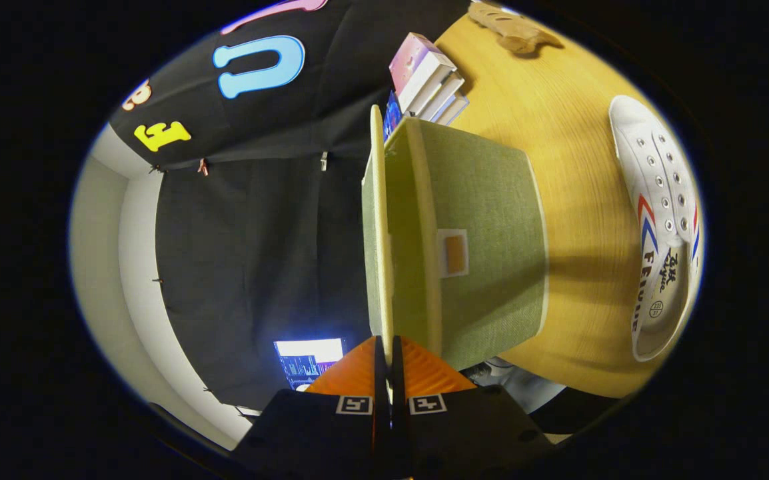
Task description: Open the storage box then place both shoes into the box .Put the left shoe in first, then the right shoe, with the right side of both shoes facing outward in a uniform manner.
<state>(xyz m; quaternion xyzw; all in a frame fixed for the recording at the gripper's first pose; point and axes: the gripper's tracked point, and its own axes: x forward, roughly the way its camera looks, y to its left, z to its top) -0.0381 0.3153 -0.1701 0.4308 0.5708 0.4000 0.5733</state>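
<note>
My tool (pixel 388 353) is clamped on the thin edge of the green storage box's lid (pixel 376 233), both fingers pressing it. The box (pixel 491 233) sits just ahead on the wooden counter (pixel 578 133); a white shoe (pixel 661 220) lies beyond it.

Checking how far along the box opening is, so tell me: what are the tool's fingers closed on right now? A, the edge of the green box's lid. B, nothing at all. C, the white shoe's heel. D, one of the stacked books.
A: the tool has both fingers pressed on the thin lid edge of the green storage box, while the white shoe lies apart on the wooden table.
</note>
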